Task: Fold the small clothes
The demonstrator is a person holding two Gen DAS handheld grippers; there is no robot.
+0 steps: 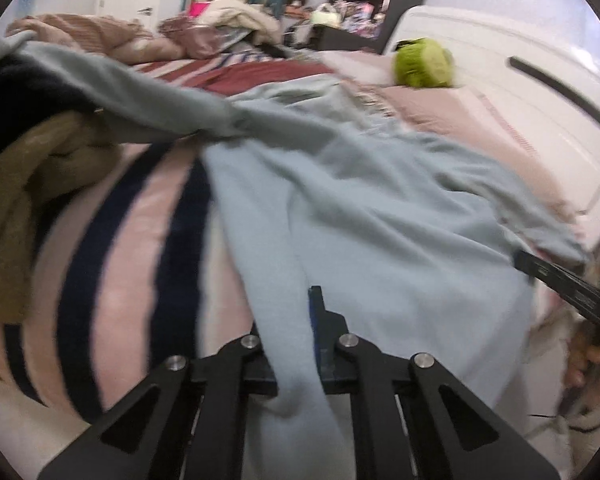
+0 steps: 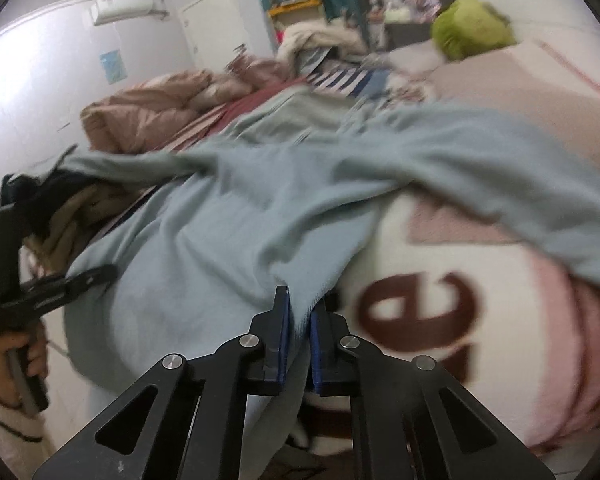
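Note:
A pale blue garment (image 1: 380, 208) lies spread over the bed, and it also shows in the right wrist view (image 2: 228, 216). My left gripper (image 1: 290, 332) is shut on a hem of the pale blue garment, which runs down between its fingers. My right gripper (image 2: 298, 320) is shut on another edge of the same garment, cloth pinched between its blue pads (image 2: 285, 320). The right gripper shows at the right edge of the left wrist view (image 1: 560, 284). The left gripper shows at the left in the right wrist view (image 2: 48, 284), hand-held.
The bed has a pink blanket with dark stripes (image 1: 112, 264) and brown letters (image 2: 420, 312). Olive and dark clothes (image 1: 24, 200) are piled at the left. A green plush (image 1: 422, 63) sits by the white headboard (image 1: 500, 80). A crumpled duvet (image 2: 148, 108) lies at the far end.

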